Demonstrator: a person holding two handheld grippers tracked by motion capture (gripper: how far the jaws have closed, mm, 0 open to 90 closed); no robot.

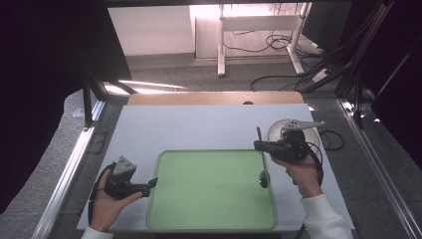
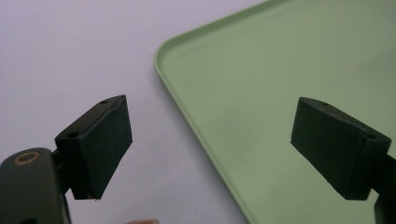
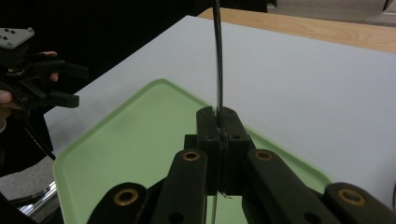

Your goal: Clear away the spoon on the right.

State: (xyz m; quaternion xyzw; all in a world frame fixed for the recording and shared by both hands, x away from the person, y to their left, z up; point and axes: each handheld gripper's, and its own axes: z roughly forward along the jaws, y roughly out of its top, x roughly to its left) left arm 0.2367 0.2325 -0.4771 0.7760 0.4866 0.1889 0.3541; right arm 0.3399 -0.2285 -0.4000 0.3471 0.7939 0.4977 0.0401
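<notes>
A metal spoon [image 1: 263, 169] hangs over the right edge of the green tray [image 1: 199, 209], bowl end nearest the person and handle pointing away. My right gripper [image 1: 259, 146] is shut on the spoon's handle; in the right gripper view the thin handle [image 3: 217, 56] rises from between the pressed-together jaws of my right gripper [image 3: 218, 122]. My left gripper [image 1: 152, 185] rests at the tray's left edge, held by a hand. In the left gripper view my left gripper [image 2: 215, 144] stands open with nothing between its pads, one over the white table, one over the green tray [image 2: 280, 93].
A round metal bowl or lid [image 1: 293, 132] sits on the white tabletop [image 1: 199, 124] behind the right hand. A wooden strip [image 1: 214, 98] runs along the table's far edge. Cables and desk legs lie on the floor beyond.
</notes>
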